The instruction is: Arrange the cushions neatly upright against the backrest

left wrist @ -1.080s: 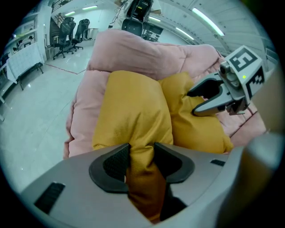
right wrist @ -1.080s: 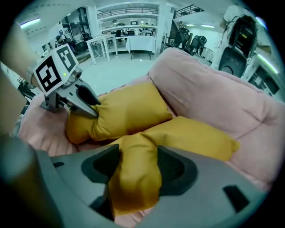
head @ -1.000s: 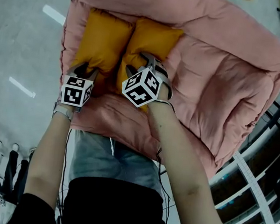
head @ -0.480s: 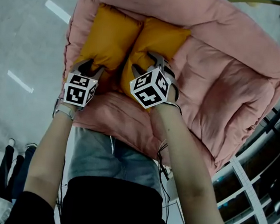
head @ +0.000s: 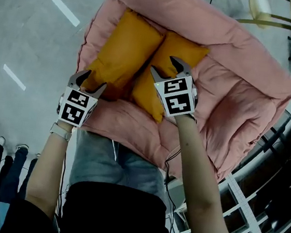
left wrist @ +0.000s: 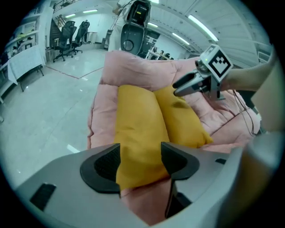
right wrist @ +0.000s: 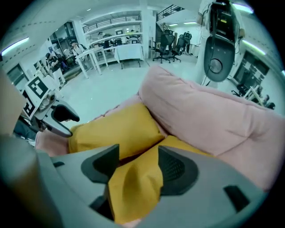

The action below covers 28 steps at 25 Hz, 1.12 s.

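Observation:
Two orange cushions lean side by side against the backrest (head: 199,15) of a pink sofa. The left cushion (head: 124,48) has its near corner between the jaws of my left gripper (head: 91,81). Those jaws are opening, and in the left gripper view the cushion (left wrist: 138,129) fills the gap of the gripper (left wrist: 140,156) without being pinched. My right gripper (head: 164,66) is over the right cushion (head: 147,93). In the right gripper view a bunched fold of that cushion (right wrist: 133,182) sits gripped between the pads of the gripper (right wrist: 138,164).
The sofa's pink seat (head: 230,107) stretches away to the right. Grey floor (head: 30,32) lies to the left. A round stool (head: 267,7) stands behind the sofa, and white rails (head: 250,203) run at lower right. Behind the backrest stands a tall machine (right wrist: 218,40).
My left gripper's jaws have spread wider around the left cushion's corner. Both grippers and both cushions sit further right and up in the head view, and the right gripper's cube has turned.

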Each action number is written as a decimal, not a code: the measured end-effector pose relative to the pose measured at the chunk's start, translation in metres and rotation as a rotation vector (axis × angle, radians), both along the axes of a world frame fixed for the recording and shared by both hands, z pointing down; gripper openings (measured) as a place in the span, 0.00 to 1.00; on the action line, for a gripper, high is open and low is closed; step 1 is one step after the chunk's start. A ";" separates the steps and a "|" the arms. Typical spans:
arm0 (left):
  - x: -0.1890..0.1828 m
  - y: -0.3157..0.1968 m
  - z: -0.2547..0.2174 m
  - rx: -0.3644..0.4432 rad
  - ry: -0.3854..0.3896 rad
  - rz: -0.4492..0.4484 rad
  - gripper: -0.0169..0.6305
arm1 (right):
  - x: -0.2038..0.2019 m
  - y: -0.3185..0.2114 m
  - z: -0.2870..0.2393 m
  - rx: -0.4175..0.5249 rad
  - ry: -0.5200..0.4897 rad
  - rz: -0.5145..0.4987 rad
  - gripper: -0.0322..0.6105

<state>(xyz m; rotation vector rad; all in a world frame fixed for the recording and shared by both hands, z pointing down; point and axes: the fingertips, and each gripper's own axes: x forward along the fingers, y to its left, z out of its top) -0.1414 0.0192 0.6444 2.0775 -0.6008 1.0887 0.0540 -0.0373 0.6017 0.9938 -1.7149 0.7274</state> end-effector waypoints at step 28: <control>-0.023 0.034 0.065 -0.234 -0.024 0.163 0.32 | -0.044 -0.058 0.084 -0.193 -0.058 -0.009 0.32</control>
